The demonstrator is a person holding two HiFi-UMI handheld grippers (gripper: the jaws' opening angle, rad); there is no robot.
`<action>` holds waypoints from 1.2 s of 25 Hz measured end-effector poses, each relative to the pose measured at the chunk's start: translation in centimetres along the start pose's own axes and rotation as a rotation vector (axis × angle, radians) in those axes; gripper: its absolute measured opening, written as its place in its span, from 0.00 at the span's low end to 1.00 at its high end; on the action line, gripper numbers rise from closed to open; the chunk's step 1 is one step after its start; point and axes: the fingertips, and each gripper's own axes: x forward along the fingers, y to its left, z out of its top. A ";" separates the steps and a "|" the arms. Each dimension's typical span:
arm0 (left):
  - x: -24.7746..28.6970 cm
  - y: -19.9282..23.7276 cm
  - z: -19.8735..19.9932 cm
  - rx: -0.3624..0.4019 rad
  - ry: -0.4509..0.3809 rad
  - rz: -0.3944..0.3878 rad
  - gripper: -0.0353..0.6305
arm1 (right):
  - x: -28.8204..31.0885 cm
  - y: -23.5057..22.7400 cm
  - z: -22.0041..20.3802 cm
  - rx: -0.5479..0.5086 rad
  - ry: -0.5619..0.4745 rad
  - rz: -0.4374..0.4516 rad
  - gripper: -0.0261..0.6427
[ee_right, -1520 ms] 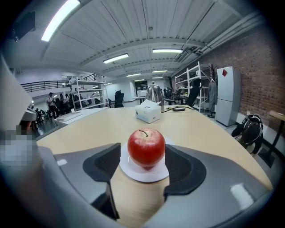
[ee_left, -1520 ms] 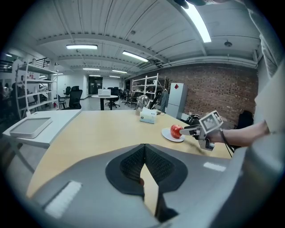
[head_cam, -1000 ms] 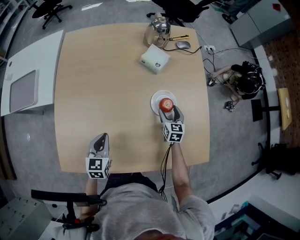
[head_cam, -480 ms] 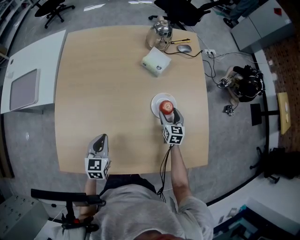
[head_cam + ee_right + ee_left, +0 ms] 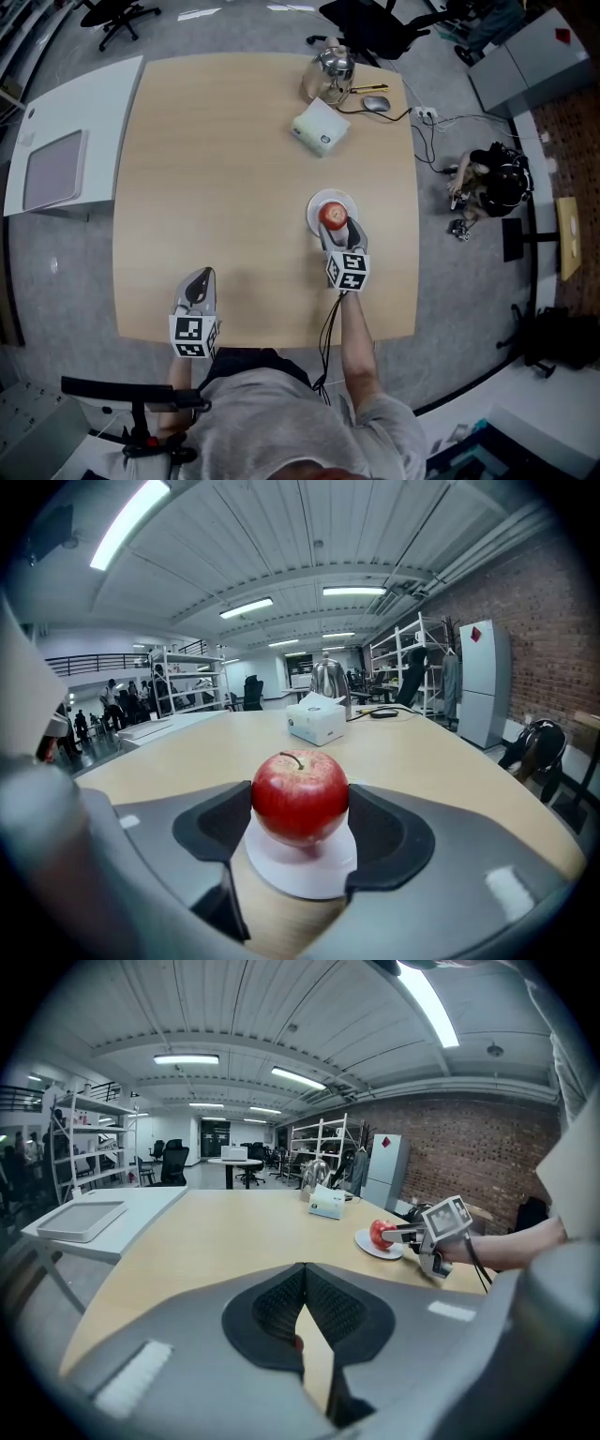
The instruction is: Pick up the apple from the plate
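Since the apple [image 5: 300, 797] sits squarely between the jaws of the right gripper [image 5: 300, 810], which clamp both its flanks over the plate [image 5: 302, 876], the left gripper [image 5: 302, 1299], jaws together and empty, stands well apart.

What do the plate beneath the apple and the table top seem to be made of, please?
Plate: white, matte, thin and flat, with no glaze shine; probably paper or plastic, hard to tell which.
Table: pale wood-coloured top, smooth with a soft sheen; likely laminate or veneer.

Industrial office: brick wall [image 5: 469, 1152], storage racks [image 5: 180, 679]
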 end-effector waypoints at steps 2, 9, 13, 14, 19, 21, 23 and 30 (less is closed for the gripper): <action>-0.1 0.2 -0.1 -0.002 -0.005 0.005 0.08 | 0.1 0.4 0.1 -0.004 -0.004 0.008 0.53; -0.8 0.7 0.2 -0.012 -0.022 0.025 0.08 | 0.1 1.5 1.5 -0.018 -0.023 0.033 0.53; -1.3 1.3 0.2 -0.023 -0.035 0.042 0.08 | 0.6 2.3 2.3 -0.031 -0.036 0.053 0.53; -1.3 1.5 0.1 -0.026 -0.037 0.046 0.08 | 0.8 2.5 2.5 -0.036 -0.038 0.058 0.53; -1.8 2.4 -0.5 -0.046 -0.047 0.078 0.08 | 2.0 4.0 3.6 -0.062 -0.051 0.095 0.53; -1.9 2.9 -0.8 -0.053 -0.052 0.091 0.08 | 2.5 4.8 3.7 -0.071 -0.055 0.112 0.53; -2.2 3.4 -1.1 -0.062 -0.058 0.105 0.08 | 3.0 5.7 3.9 -0.081 -0.057 0.129 0.53; -4.4 5.8 -1.5 -0.095 -0.072 0.169 0.08 | 4.6 9.7 4.9 -0.115 -0.056 0.196 0.53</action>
